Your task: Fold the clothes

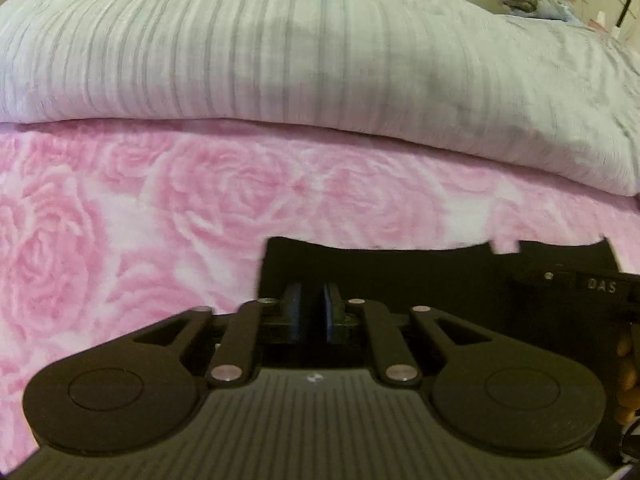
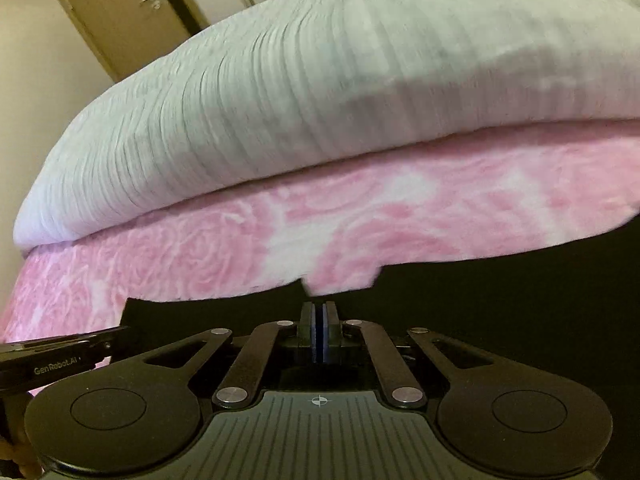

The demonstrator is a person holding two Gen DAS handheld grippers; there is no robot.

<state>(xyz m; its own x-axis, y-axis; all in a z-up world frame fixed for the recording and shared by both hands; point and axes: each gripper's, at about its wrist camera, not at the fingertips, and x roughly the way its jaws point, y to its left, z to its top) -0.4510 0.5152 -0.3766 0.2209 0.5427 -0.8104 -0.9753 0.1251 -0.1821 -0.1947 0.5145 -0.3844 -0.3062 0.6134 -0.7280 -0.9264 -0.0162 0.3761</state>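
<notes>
A black garment (image 1: pixel 420 268) lies on the pink rose-patterned blanket (image 1: pixel 160 208), right in front of both grippers; it also shows in the right wrist view (image 2: pixel 500 304). My left gripper (image 1: pixel 313 304) is nearly shut, its blue pads a narrow gap apart over the black cloth; whether it pinches the cloth is hidden. My right gripper (image 2: pixel 319 312) is shut, pads pressed together at the garment's near edge; a hold on the cloth does not show. The other gripper's body (image 2: pixel 56 356) shows at the right view's left edge.
A folded white ribbed quilt (image 1: pixel 280 60) lies across the blanket behind the garment, also in the right wrist view (image 2: pixel 320 92). A wooden door (image 2: pixel 120 12) stands behind it on the left. Small clutter (image 1: pixel 532 4) lies at the far right.
</notes>
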